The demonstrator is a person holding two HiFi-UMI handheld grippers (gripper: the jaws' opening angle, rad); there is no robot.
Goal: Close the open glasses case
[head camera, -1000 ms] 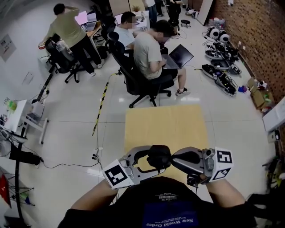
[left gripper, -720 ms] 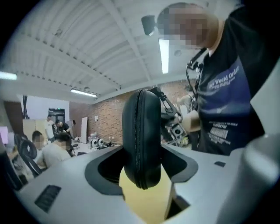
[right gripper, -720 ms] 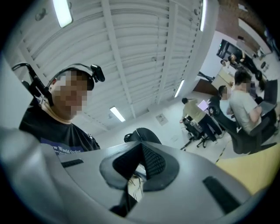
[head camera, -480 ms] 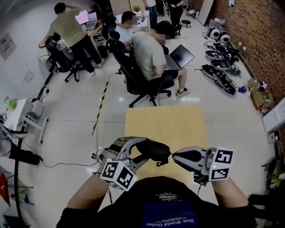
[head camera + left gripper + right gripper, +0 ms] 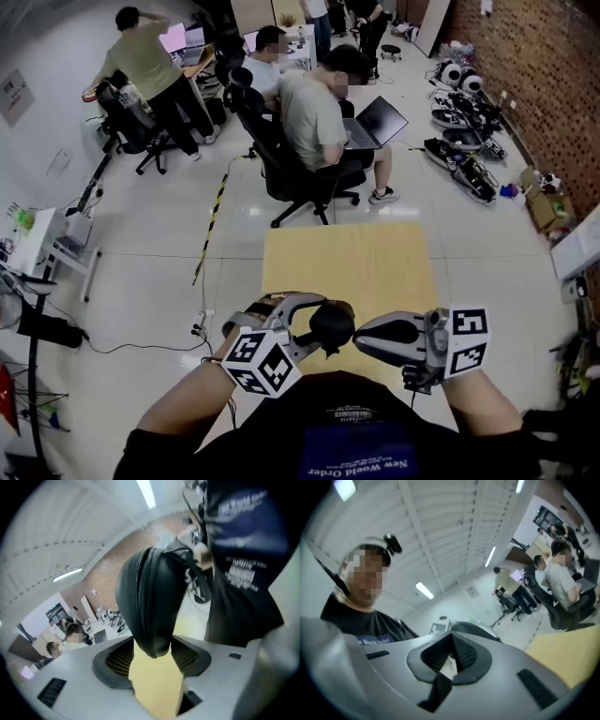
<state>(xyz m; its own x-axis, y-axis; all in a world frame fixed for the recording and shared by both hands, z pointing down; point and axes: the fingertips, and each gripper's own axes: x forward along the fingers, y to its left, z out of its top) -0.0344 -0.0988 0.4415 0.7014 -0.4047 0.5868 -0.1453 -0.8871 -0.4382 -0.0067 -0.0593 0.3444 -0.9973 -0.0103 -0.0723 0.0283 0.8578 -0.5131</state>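
The left claw (image 5: 313, 335) grasps the black, oval, zip-edged glasses case (image 5: 333, 325). In its own view, the left claw (image 5: 152, 657) has the rounded lower end of the black, oval, zip-edged glasses case (image 5: 150, 597) wedged between its ribbed pads, and both pads press on the shell. These jaws have just been closing in on the case. The rest of the case rises clear above the claw, held in the air over the pale wooden table top (image 5: 347, 262), which lies below and ahead of both claws.

From the left gripper view the two shells look folded together, with the zip line running as a narrow seam around the edge and no gap showing. So the closing itself seems largely done. Whether the seam is fully fastened I cannot tell, since the far side of the case is hidden.

The right claw (image 5: 362, 335) is clenched on nothing. In its own view, the jaws of the right claw (image 5: 450, 656) meet with nothing between them. Its tip sits just beside the case on the right; whether it touches is unclear. What is probably left is a final press or check, then setting the case down.
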